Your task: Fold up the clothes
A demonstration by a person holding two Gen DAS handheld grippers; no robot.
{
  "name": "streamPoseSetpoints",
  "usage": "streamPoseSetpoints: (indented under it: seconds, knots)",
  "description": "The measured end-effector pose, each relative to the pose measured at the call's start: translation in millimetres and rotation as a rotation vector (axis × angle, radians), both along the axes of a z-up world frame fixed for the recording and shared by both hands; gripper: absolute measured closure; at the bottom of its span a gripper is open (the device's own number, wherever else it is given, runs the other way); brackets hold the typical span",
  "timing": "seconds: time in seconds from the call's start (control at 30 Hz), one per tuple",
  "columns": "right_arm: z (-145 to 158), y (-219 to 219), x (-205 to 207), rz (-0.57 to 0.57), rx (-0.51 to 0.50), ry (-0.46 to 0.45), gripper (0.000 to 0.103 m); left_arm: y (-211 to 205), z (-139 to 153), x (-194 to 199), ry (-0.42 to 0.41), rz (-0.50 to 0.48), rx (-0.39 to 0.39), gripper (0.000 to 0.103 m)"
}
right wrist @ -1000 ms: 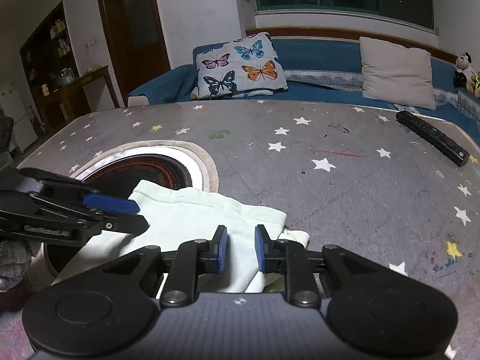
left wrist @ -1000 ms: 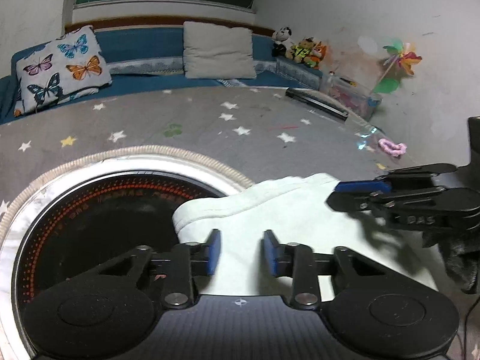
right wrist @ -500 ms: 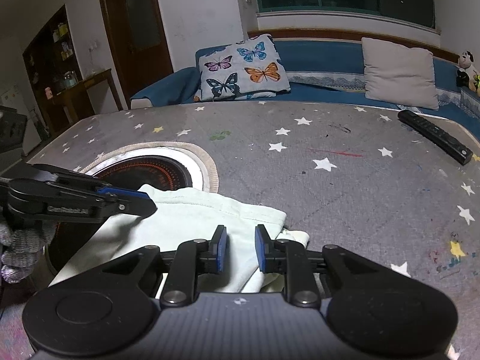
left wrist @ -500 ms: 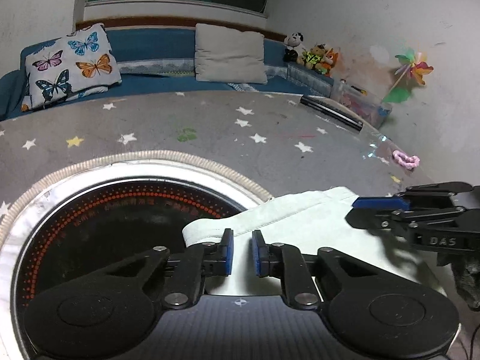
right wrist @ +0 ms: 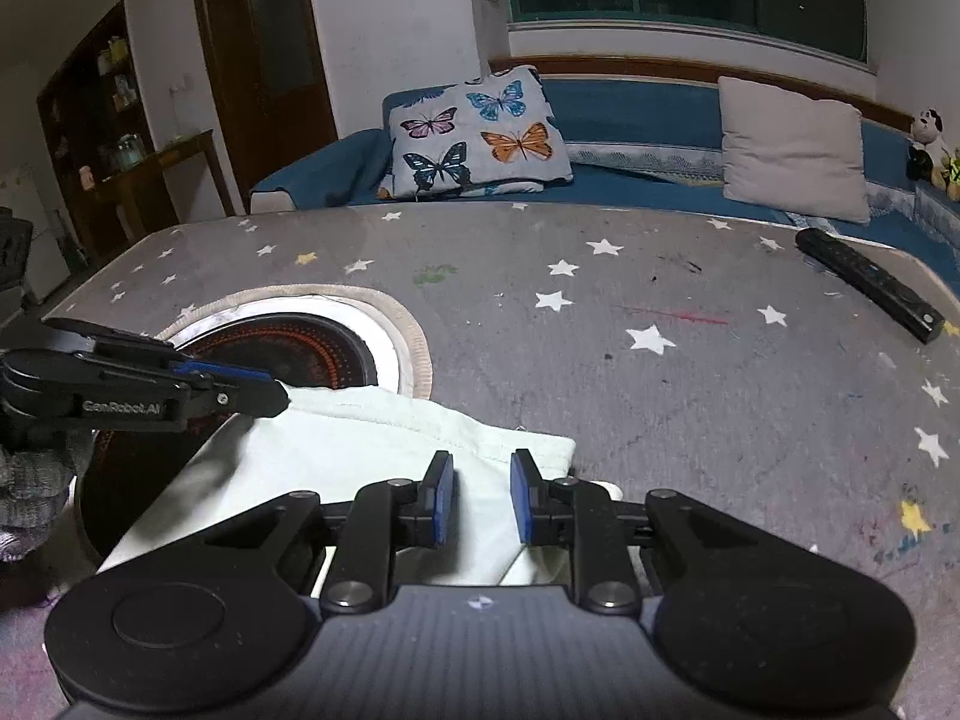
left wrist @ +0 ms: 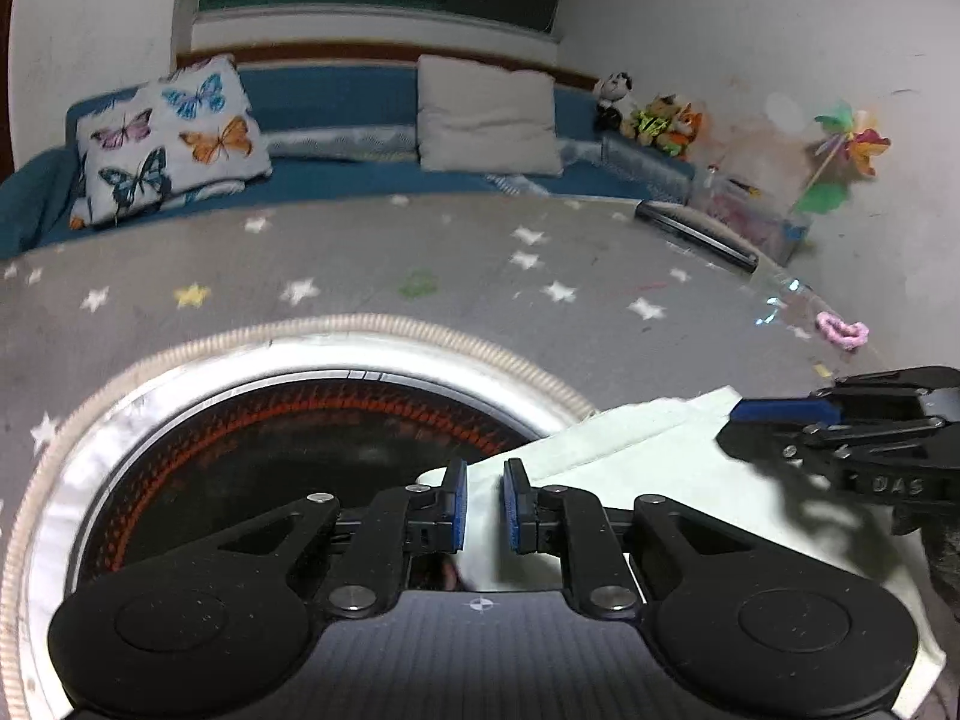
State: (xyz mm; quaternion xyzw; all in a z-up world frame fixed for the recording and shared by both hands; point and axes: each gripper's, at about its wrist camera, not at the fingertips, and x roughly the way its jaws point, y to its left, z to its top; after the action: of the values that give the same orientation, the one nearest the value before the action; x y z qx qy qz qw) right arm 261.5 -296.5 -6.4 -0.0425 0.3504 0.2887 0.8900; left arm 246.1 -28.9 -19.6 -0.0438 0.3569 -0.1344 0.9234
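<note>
A pale green garment point(left wrist: 630, 468) lies on the grey star-print table cover point(right wrist: 660, 396), and its left part hangs over the round black burner point(left wrist: 240, 450). My left gripper point(left wrist: 483, 504) is shut on the garment's left edge, with cloth bunched between the blue pads. In the right wrist view the left gripper point(right wrist: 264, 387) shows side-on at that corner. My right gripper point(right wrist: 483, 498) is shut on the garment point(right wrist: 372, 438) near its right corner, a fold of cloth between its pads. In the left wrist view the right gripper point(left wrist: 744, 414) sits at the cloth's far right edge.
A black remote point(right wrist: 870, 285) lies at the table's far right, and a pink hair tie point(left wrist: 843, 330) lies near the right edge. A blue sofa with a butterfly pillow point(right wrist: 480, 132) runs behind the table. A gloved hand point(right wrist: 30, 468) holds the left gripper.
The left gripper's jaws came together from a wider gap onto the garment's left edge and shifted slightly. The right gripper kept still, holding the cloth.
</note>
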Motion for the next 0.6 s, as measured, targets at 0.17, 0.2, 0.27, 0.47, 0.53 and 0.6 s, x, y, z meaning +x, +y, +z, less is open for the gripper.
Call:
streamPoseSetpoints:
  seconds: [0.17, 0.2, 0.27, 0.47, 0.53, 0.6]
  knots:
    - [10.2, -0.5, -9.0, 0.012, -0.011, -0.012, 0.083, -2.3, 5.2, -5.7, -0.013, -0.005, 0.012, 0.087]
    - [12.9, 1.0, -14.6, 0.028, -0.014, -0.017, 0.083, -3.1, 9.0, -10.2, -0.023, -0.013, 0.01, 0.087]
    - [18.4, 4.0, -26.0, 0.06, -0.021, -0.026, 0.076, -7.1, 15.1, -19.8, -0.035, -0.038, 0.009, 0.087]
    - [22.7, 20.9, -66.8, 0.166, -0.056, -0.037, 0.074, -28.2, 23.6, -61.0, -0.055, -0.142, 0.019, 0.087]
    - [22.0, 25.8, -81.7, 0.201, -0.07, -0.037, 0.073, -33.9, 22.0, -77.4, -0.052, -0.177, 0.03, 0.087]
    - [21.5, 29.1, -97.6, 0.233, -0.087, -0.04, 0.072, -37.0, 19.9, -92.8, -0.05, -0.206, 0.037, 0.087]
